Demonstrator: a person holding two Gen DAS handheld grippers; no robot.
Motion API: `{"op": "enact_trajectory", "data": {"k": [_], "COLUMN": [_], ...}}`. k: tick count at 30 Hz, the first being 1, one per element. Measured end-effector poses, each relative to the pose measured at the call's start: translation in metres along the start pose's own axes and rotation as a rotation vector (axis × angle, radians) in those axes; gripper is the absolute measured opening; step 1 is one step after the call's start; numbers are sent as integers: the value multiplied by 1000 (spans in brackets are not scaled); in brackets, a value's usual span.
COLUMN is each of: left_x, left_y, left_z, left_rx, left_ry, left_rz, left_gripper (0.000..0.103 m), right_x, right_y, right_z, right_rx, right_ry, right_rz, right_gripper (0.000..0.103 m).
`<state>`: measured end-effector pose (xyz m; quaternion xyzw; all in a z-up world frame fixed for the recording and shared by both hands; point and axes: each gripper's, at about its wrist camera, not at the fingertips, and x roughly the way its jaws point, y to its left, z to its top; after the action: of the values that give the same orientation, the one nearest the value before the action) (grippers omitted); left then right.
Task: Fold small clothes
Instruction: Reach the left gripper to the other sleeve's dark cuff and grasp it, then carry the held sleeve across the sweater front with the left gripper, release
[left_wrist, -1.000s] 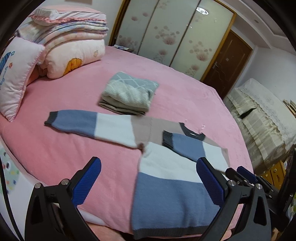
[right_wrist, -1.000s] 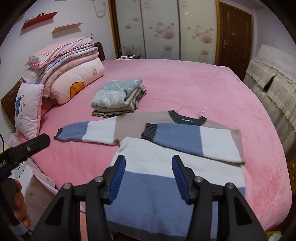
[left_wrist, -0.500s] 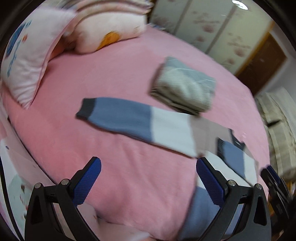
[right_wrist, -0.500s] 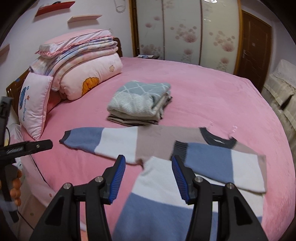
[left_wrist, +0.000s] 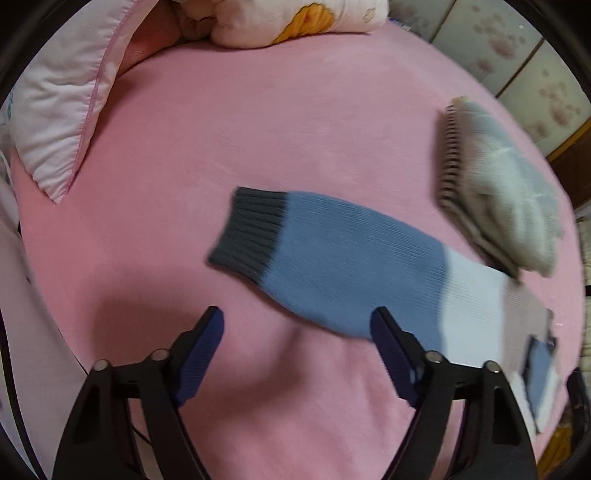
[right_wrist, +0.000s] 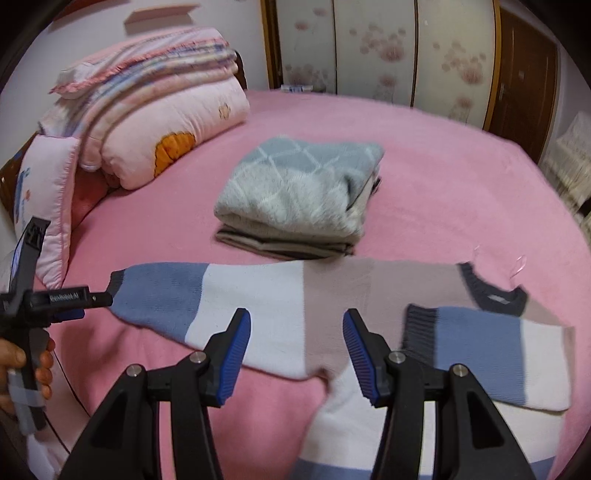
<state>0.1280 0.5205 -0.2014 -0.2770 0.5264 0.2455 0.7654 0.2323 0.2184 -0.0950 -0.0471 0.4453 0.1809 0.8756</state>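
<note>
A small striped sweater (right_wrist: 332, 306) in blue, white and beige lies flat on the pink bed (right_wrist: 443, 173). Its right sleeve (right_wrist: 491, 354) is folded across the chest. Its left sleeve (left_wrist: 332, 266) stretches out, with a dark cuff (left_wrist: 251, 232). My left gripper (left_wrist: 297, 339) is open and empty, just short of that sleeve, near the cuff. It shows from the side in the right wrist view (right_wrist: 96, 301). My right gripper (right_wrist: 297, 343) is open and empty, above the sleeve near the shoulder.
A stack of folded clothes (right_wrist: 299, 199) lies behind the sweater, and shows in the left wrist view (left_wrist: 498, 199). Pillows and folded quilts (right_wrist: 147, 110) are piled at the bed's head, left. A wardrobe (right_wrist: 388, 48) and door (right_wrist: 524, 74) stand behind.
My left gripper has swung left and down toward the outstretched sleeve's cuff. My right gripper has moved left and forward to above the same sleeve. The sweater has not moved.
</note>
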Motion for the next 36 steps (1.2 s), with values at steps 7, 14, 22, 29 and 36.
{"op": "enact_trajectory", "data": {"k": [7, 14, 22, 29, 36], "left_x": [55, 60, -23, -119, -140], "left_y": [24, 10, -69, -190, -305], "left_z": [24, 30, 6, -50, -118], "left_rx": [-120, -51, 204, 484, 641], "left_ry": [90, 42, -224, -367, -303], "left_rz": [-64, -47, -25, -201, -397], "left_gripper": [63, 9, 8, 8, 8], "right_x": [33, 39, 22, -28, -72], "right_y": [22, 26, -3, -64, -143], "right_z": [2, -13, -24, -36, -65], "right_rx": [-28, -53, -8, 93, 202], "right_ry": [30, 53, 66, 11, -28], "right_rz": [-1, -8, -16, -56, -149], "right_gripper": [52, 52, 52, 52, 52]}}
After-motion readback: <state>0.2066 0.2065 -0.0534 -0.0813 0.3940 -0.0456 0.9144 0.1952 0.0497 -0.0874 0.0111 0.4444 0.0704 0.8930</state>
